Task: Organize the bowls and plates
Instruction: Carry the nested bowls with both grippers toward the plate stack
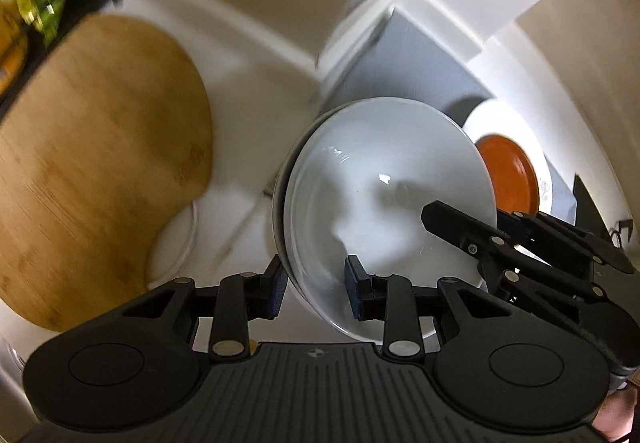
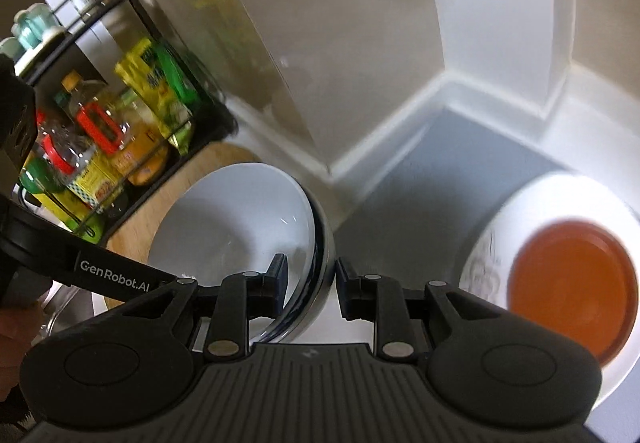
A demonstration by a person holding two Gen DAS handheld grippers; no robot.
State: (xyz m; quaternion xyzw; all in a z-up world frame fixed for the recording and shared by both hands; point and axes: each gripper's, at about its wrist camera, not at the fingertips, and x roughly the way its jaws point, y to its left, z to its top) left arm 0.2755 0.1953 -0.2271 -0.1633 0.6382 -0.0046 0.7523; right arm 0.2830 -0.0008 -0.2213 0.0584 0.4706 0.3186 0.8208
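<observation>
Two grippers are sharing two stacked white bowls [image 1: 372,179] above the white surface [image 1: 248,91]: the left gripper [image 1: 316,285] and the right gripper [image 2: 311,285] are each pinching the rims with narrowly parted fingers. One orange plate [image 2: 572,279] is lying on one white plate [image 2: 560,191] nearby, beside one wooden board [image 1: 96,163].

A: Both fisheye views bright, light strongest at right; the large white plate [image 2: 556,203] nearly washes out. Edges bow hard.

B: Motion blur smears the round bamboo board [image 1: 100,163] and the black wire rack of bottles [image 2: 100,147]. Small glare spots on the glossy white bowl [image 1: 384,179]; black gripper bodies stay sharp.
</observation>
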